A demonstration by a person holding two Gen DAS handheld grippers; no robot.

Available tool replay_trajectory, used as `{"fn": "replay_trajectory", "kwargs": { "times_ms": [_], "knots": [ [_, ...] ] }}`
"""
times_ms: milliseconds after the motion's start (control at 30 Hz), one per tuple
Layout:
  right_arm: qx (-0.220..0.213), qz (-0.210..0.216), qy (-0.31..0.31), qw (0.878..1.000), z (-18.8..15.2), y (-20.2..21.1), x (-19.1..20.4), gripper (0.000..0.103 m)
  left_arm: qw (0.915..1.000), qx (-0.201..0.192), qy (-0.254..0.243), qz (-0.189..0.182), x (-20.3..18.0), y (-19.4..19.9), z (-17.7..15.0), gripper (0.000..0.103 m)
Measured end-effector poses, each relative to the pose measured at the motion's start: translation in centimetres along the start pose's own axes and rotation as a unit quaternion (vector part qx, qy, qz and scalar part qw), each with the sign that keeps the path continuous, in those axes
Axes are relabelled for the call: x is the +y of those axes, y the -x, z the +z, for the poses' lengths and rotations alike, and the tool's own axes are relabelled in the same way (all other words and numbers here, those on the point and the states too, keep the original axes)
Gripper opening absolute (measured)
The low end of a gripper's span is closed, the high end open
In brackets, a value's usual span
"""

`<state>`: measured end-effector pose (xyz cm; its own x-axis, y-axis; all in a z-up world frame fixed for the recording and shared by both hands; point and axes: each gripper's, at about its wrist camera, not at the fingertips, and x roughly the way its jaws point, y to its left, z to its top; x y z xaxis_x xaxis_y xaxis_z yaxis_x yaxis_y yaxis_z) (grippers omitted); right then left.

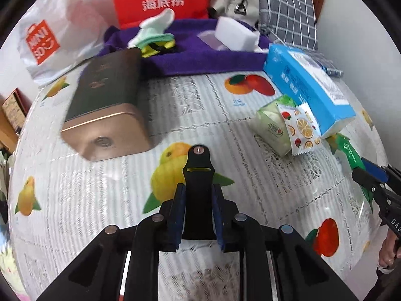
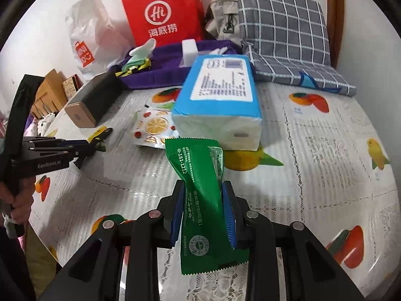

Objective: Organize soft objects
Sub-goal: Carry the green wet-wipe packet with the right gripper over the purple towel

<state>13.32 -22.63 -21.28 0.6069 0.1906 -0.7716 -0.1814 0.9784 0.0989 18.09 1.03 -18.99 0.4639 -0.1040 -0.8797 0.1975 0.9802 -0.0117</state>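
A clear glossy plastic sheet is covering the table (image 1: 105,195), catching glare over a fruit-printed, lace-patterned cloth. The green packet (image 2: 200,195) is showing shiny, crinkled film with a serrated edge. The fruit-print sachet (image 1: 300,130) beside it is looking like glossy foil-backed film. The blue tissue pack (image 2: 220,95) is wearing smooth, soft plastic wrap with a paper-like white label. At the left, the dark box (image 1: 105,92) is looking matt, its gold end (image 1: 107,135) gleaming like brushed metal. At the far side, the purple towel (image 1: 190,57) is looking soft and fuzzy, and the grey checked cloth (image 2: 283,25) is looking woven and matt.
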Motion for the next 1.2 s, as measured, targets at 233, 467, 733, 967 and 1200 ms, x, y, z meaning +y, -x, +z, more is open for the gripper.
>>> {"fn": "replay_trajectory", "kwargs": {
  "times_ms": [233, 467, 733, 967, 1200],
  "knots": [
    [-0.009, -0.001, 0.013, 1.0, 0.3, 1.6, 1.2, 0.029, 0.9994, -0.021, 0.029, 0.001, 2.1, 2.4, -0.6, 0.02],
    [-0.021, -0.01, 0.007, 1.0, 0.9, 3.3, 1.4, 0.029, 0.9976, -0.03, 0.062, 0.005, 4.6, 3.6, -1.2, 0.02],
    [-0.036, -0.016, 0.008, 0.999, 2.5, 4.7, 1.8, 0.029, 0.9952, -0.062, 0.076, 0.005, 6.0, 6.3, -0.9, 0.02],
    [-0.049, -0.013, 0.016, 0.999, 4.7, 5.1, 2.2, 0.029, 0.9924, -0.092, 0.082, 0.0, 6.6, 8.4, 1.1, 0.02],
    [-0.056, -0.005, 0.009, 0.998, 7.4, 4.7, 1.9, 0.029, 0.9906, -0.109, 0.082, 0.008, 6.8, 9.3, 3.8, 0.02]
  ]
}}
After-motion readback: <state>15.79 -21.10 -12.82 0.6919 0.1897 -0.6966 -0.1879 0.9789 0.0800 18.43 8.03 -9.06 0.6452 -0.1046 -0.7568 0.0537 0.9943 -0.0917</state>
